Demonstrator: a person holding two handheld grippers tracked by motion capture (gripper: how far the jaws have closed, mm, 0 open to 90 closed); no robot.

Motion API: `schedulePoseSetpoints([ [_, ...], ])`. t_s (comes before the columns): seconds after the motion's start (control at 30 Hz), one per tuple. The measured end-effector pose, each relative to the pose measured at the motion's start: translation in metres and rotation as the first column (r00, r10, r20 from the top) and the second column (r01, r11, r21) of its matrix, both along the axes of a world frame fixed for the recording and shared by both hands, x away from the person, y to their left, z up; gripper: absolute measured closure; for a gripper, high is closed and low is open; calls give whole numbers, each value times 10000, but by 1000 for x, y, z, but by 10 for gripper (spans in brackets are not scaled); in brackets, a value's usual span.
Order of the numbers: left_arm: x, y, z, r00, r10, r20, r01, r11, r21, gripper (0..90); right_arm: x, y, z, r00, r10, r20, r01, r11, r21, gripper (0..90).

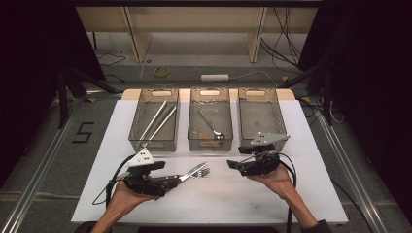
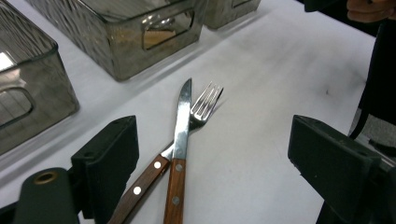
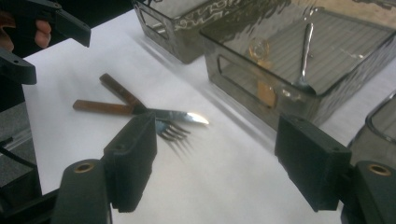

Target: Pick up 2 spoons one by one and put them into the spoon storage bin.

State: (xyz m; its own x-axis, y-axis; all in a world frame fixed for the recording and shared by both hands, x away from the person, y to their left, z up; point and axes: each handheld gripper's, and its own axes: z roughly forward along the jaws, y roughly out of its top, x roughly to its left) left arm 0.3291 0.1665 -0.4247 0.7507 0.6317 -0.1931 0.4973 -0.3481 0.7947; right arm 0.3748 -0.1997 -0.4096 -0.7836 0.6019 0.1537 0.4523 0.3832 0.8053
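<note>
3 clear bins in a row at the far edge of the desk (image 1: pixel 291 194). Left bin (image 1: pixel 137 127): 2 long metal rods (image 1: pixel 156 121), lying roughly parallel, slanted from near-left to far-right. Middle bin (image 1: pixel 193 127): 1 spoon (image 1: pixel 212 127), bowl end toward the near wall, handle running far-left; some small brownish bits on the floor, can't tell what. Right bin (image 1: pixel 281 121): can't make out any contents in the high view.

Knife (image 2: pixel 181 140) + fork (image 2: pixel 196 114) lie on the desk in front of the bins, between the two hands, just ahead of the left gripper (image 1: pixel 167 174). Both wood-handled w/ rivets. Handles point at the left gripper, tips point toward the right gripper (image 1: pixel 233 164). Knife long axis runs left-right, slightly away from the person; fork crosses under the blade at a shallow angle, tines just past the blade, splayed to the far side of the knife tip. Handles diverge in a narrow V.

Left fingers (image 2: pixel 112 158): spread wide, nothing between the pads; handle ends sit near the left finger, contact unclear. Right fingers (image 3: pixel 133 158): also wide apart, holding nothing, aimed at the cutlery, well short of it.
</note>
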Motion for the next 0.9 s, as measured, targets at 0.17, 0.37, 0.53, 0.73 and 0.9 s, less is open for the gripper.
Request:
schedulePoseSetpoints([
  [0.17, 1, -2, -2, 9998, -16, -214, 21, 9997, 264, 164, -5, -7, -5, 9999, -79, -91, 81, 9999, 132, 306],
  [0.37, 2, -4, -4, 9991, -57, -418, 83, 9980, 622, 177, -13, -12, -6, 9999, -154, -34, 155, 9992, 381, 302],
  [0.53, 4, -5, -6, 9982, -105, -588, 155, 9962, 856, 180, -18, -16, -8, 9995, -312, 66, 307, 9975, 635, 297],
  [0.73, 6, -8, -8, 9967, -177, -795, 267, 9931, 1138, 183, -25, -22, -11, 9990, -439, 118, 428, 9957, 825, 284],
  [0.9, 7, -11, -10, 9950, -175, -988, 324, 9880, 1511, 186, -30, -25, -12, 9990, -423, 106, 412, 9949, 925, 272],
])
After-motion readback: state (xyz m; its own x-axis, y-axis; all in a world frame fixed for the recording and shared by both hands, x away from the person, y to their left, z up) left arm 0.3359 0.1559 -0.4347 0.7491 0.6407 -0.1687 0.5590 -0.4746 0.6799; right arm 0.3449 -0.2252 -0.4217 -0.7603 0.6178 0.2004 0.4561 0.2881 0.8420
